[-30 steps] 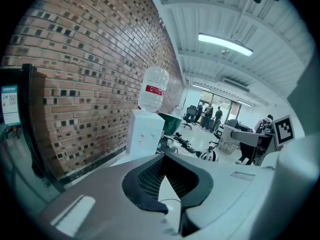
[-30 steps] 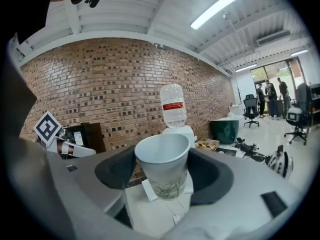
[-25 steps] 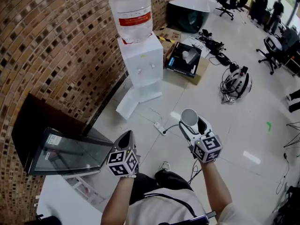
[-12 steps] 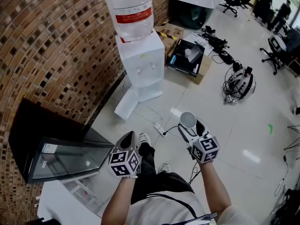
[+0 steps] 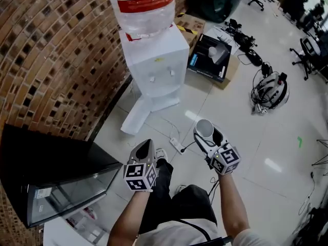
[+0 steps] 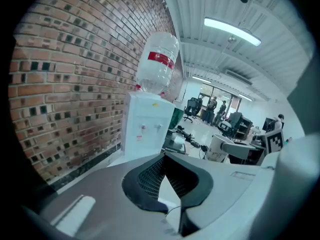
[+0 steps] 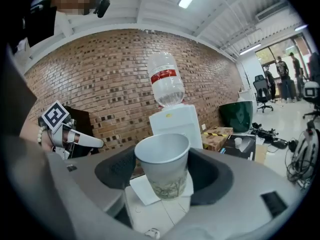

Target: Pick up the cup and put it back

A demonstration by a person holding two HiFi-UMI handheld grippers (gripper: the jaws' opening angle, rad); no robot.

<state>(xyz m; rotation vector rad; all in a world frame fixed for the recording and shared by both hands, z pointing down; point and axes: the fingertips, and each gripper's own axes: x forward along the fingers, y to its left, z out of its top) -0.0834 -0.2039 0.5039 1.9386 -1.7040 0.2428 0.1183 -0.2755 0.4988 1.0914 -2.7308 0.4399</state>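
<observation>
The right hand-held gripper [image 5: 206, 132] is clamped on the cup [image 5: 204, 128], which stands upright and open-mouthed between its jaws, above the floor [image 5: 246, 132] and in front of the dispenser [image 5: 156, 65]. The left hand-held gripper [image 5: 145, 148] hangs beside it, well apart from the cup, its jaws together at the tips with nothing between them.

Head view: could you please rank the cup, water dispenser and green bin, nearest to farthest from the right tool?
1. Cup, in the right tool.
2. Water dispenser, ahead, by the wall.
3. Green bin, beyond, top edge.
</observation>
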